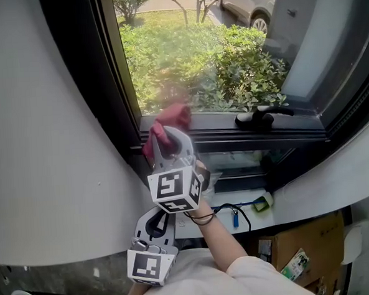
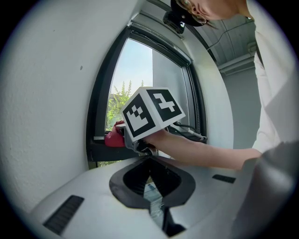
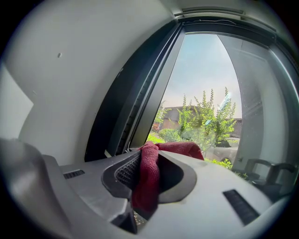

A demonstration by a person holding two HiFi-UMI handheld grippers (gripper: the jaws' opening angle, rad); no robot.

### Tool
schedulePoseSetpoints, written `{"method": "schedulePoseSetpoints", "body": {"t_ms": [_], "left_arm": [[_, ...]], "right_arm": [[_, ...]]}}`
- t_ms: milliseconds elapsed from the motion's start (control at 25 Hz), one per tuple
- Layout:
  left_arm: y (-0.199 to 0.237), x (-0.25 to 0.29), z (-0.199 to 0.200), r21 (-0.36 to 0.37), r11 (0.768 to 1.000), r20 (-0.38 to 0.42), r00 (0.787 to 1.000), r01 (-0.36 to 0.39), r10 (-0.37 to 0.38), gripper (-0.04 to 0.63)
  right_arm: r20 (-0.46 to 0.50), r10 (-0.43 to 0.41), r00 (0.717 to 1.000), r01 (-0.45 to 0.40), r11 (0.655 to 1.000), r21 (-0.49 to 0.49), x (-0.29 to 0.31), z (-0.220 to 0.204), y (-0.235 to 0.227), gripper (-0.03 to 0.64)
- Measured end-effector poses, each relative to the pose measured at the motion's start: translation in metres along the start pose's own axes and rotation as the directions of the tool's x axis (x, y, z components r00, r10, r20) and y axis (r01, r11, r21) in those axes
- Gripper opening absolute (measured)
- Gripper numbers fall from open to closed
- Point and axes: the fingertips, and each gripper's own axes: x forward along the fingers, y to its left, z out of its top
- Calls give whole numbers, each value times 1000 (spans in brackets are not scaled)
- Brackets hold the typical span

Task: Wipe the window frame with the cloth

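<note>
1 cloth (image 3: 145, 186) clamped in R tool (image 3: 150, 156).

I saw a white wall (image 1: 46, 121) beside the window (image 1: 185, 50). Bright sun lit green bushes (image 1: 248, 71) and a car (image 1: 254, 8) outside.

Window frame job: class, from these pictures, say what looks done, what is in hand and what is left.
Done: the red cloth is picked up and clamped in the right tool.
In hand: the cloth is at the lower left corner of the window frame.
Left: the bottom rail toward the black handle; no wiped stretch can be told apart.
The left tool hangs back, shut and empty.
</note>
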Motion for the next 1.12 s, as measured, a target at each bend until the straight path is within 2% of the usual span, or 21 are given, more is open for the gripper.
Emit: {"method": "schedulePoseSetpoints", "body": {"t_ms": [520, 920, 1120], "left_arm": [[3, 0, -1, 6, 1000, -12, 1000, -15, 15, 8], [-6, 2, 1, -5, 1000, 11, 1000, -3, 3, 8], [-10, 1, -4, 9, 1000, -18, 1000, 9, -9, 8]], "right_arm": [[0, -9, 1000, 9, 1000, 4, -4, -4, -8, 83], [-5, -24, 1000, 24, 1000, 13, -10, -9, -20, 83], [-9, -27, 1000, 27, 1000, 14, -12, -11, -25, 83]]}}
